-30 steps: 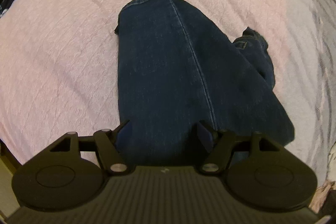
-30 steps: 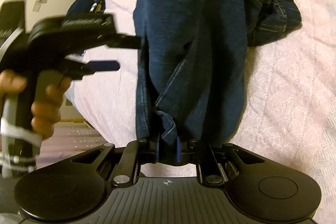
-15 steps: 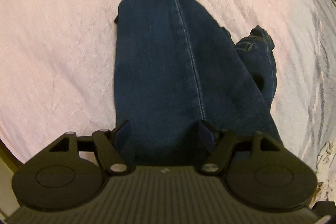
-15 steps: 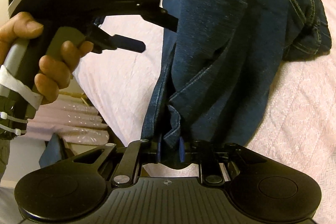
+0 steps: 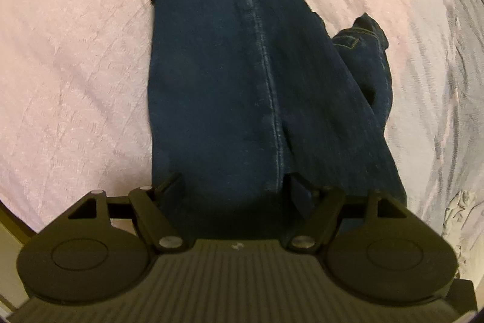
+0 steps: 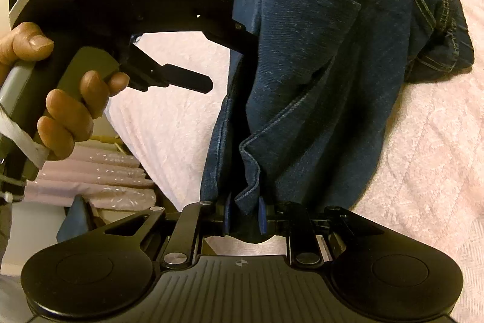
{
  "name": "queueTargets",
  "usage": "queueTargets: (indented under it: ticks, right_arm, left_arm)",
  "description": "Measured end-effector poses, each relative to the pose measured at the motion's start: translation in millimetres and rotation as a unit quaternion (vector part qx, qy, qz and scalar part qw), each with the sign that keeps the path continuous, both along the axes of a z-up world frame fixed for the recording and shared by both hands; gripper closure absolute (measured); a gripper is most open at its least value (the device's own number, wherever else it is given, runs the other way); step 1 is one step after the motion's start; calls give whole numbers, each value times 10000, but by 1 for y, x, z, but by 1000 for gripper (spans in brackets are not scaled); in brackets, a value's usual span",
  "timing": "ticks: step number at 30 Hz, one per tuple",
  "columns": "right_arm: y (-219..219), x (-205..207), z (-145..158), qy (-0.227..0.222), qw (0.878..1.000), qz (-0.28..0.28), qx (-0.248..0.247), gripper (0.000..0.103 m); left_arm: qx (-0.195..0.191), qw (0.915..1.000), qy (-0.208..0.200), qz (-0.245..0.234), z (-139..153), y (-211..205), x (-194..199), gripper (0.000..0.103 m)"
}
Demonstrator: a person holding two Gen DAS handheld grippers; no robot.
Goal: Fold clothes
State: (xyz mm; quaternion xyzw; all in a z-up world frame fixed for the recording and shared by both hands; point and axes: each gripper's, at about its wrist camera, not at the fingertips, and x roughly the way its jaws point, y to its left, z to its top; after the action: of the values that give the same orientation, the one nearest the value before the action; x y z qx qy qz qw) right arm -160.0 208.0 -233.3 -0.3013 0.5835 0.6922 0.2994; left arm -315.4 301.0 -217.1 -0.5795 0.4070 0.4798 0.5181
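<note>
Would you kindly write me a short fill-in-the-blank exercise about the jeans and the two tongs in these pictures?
1. The garment being folded is a pair of dark blue ____.
2. The right tongs are ____ on a bunched edge of the jeans.
3. The left tongs stand ____, one finger on each side of the denim.
4. The jeans lie on a ____ bedspread.

Missing words: jeans; shut; open; pink

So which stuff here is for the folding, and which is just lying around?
For the folding:
- jeans
- left gripper, fingers spread wide around the denim
- right gripper, pinching a bunched edge of the jeans
- pink bedspread that the jeans lie on

Just lying around:
- pale folded bedding beside the bed
</note>
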Motion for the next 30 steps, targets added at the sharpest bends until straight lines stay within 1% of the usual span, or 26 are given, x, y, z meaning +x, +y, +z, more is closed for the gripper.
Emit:
queueTargets:
  ticks: [1,2,3,4,5,7,9,10,12,13,14,15,17,19,20,22,24,27,30]
  right_arm:
    - [0,0,0,-2,10000,-22,-7,82]
    - [0,1,1,0,10000,-53,-21,82]
    - [0,1,1,3,10000,-85,-35,82]
    - [0,2,1,6,9999,-117,-49,82]
    - [0,3,1,9,9999,-148,-62,82]
    - [1,7,1,23,9994,-308,-132,82]
    - [4,26,-2,240,9952,-882,-344,77]
    - [6,37,-3,377,9911,-1191,-453,71]
    - [8,56,-3,558,9823,-1698,-562,69]
    - [8,66,-2,633,9772,-1933,-599,63]
    - [9,76,-2,708,9716,-2167,-636,61]
    - [10,85,0,670,9685,-2311,-646,61]
    - [13,101,4,381,9673,-2430,-616,61]
    - [20,124,9,50,9656,-2540,-553,61]
    - [24,128,9,-119,9642,-2595,-534,61]
    - [37,136,8,-440,9603,-2714,-476,61]
    - [56,139,7,-659,9540,-2900,-393,61]
    - [95,143,9,-762,9460,-3131,-347,61]
    - [143,142,10,-754,9435,-3202,-399,58]
  left_arm:
    - [58,10000,-52,13,1,-2,-2,65]
    - [118,9998,-144,66,1,-5,-7,80]
    - [177,9995,-235,119,2,-9,-11,100]
    - [237,9990,-327,172,3,-12,-16,99]
    - [296,9988,-300,243,4,-16,-24,100]
    - [375,9984,-97,419,6,-29,-45,100]
    - [364,9968,167,696,5,-45,-73,99]
    - [346,9948,298,905,4,-53,-90,100]
    - [311,9891,559,1323,2,-70,-123,100]
    - [313,9856,662,1523,3,-77,-138,100]
    - [326,9817,750,1719,4,-81,-153,100]
    - [338,9774,837,1914,5,-86,-168,100]
    - [373,9708,904,2190,10,-92,-192,100]
    - [461,9683,1089,2202,15,-95,-204,100]
    - [473,9672,1167,2205,16,-96,-208,100]
    - [451,9651,1125,2320,14,-100,-216,100]
    - [394,9617,956,2540,11,-101,-222,100]
    - [321,9597,839,2664,7,-99,-230,100]
    - [268,9596,784,2688,5,-94,-233,100]
